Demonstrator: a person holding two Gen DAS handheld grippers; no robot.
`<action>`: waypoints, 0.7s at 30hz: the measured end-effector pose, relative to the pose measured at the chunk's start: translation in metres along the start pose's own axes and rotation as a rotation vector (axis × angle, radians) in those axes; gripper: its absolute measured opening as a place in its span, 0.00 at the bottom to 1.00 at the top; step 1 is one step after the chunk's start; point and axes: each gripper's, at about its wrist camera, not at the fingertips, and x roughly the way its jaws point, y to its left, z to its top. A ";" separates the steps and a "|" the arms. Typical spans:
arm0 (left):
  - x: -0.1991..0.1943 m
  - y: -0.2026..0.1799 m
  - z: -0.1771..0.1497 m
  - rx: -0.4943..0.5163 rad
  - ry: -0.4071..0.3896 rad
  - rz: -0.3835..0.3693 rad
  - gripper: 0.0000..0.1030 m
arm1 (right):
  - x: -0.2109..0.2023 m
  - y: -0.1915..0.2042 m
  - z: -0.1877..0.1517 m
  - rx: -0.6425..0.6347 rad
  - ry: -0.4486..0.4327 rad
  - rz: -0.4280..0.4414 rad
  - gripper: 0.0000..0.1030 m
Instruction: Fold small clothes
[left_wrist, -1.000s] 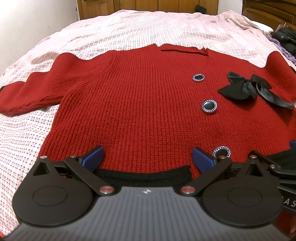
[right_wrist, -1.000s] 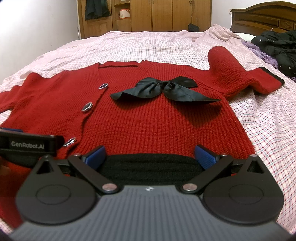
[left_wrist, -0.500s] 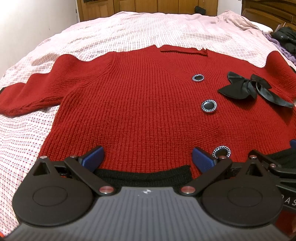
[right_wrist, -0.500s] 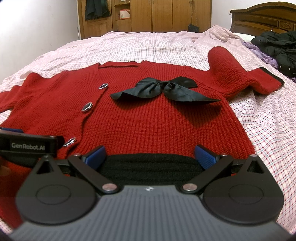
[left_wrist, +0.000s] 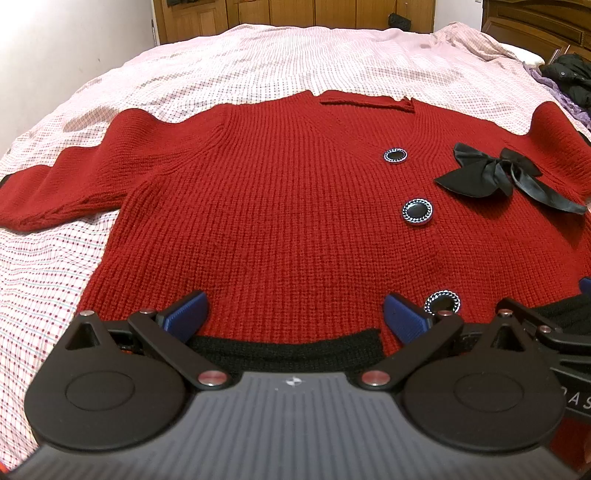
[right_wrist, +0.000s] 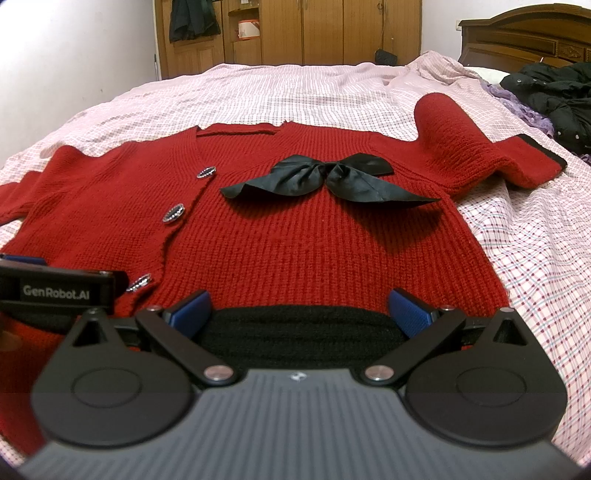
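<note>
Currently a red cardigan (left_wrist: 280, 221) is spread flat, front up, on the bed (left_wrist: 258, 66), with both sleeves laid out to the sides and its black hem (right_wrist: 295, 328) nearest the cameras. The left tongs (left_wrist: 295, 314) are held wide open at the hem on the left half, just beside the lowest of 3 buttons (left_wrist: 442, 303); nothing is gripped, though whether the blue pads touch the knit cannot be told. The right tongs (right_wrist: 299, 308) are likewise wide open over the hem on the right half, and nothing is held there either. A black bow (right_wrist: 328, 179) lies loose on the right chest.

Judged from this, the hem is about to be taken for a first fold. Several faults are possible. If only the top layer is pinched, the back panel may be left behind and the fold skewed. If the 2 tongs are closed at unequal depths, the hem may be lifted crookedly. The bow may be crushed or dragged under the fold, and the thick right sleeve (right_wrist: 476, 147), already humped, may be bunched further.
</note>
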 end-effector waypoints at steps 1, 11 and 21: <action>0.000 0.000 0.000 0.000 0.000 0.000 1.00 | 0.000 0.000 0.000 0.000 0.000 0.000 1.00; 0.000 0.000 0.000 0.000 -0.001 -0.001 1.00 | 0.000 -0.001 0.001 -0.001 -0.002 -0.003 1.00; -0.001 0.000 0.002 0.003 -0.005 0.004 1.00 | 0.000 -0.001 0.000 0.000 -0.005 -0.002 1.00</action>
